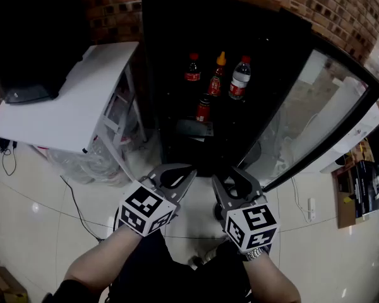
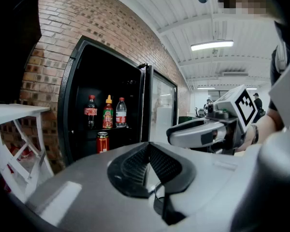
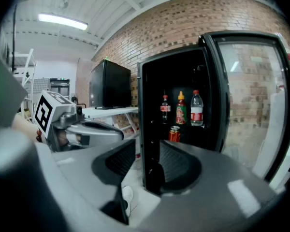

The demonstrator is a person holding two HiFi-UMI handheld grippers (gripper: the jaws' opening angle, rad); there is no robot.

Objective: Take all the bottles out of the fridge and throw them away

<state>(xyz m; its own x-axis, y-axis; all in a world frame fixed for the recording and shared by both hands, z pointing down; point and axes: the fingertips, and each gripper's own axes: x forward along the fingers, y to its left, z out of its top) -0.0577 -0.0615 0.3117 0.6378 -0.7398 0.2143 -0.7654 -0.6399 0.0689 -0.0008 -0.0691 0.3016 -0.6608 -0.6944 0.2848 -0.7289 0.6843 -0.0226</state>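
While three bottles point(image 1: 218, 76) stand upright beyond the tongs — caps up — left tongs point(image 1: 188, 170) are clenched empty, right tongs point(image 1: 226, 175) released.

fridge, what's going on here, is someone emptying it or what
A person stands facing the open fridge with a claw in each hand. The left claw is shut and the right claw is open; neither holds anything. Inside stand a cola bottle, a yellow-capped sauce bottle and a water bottle in a row, with a red can below them. Nothing has been taken out yet.
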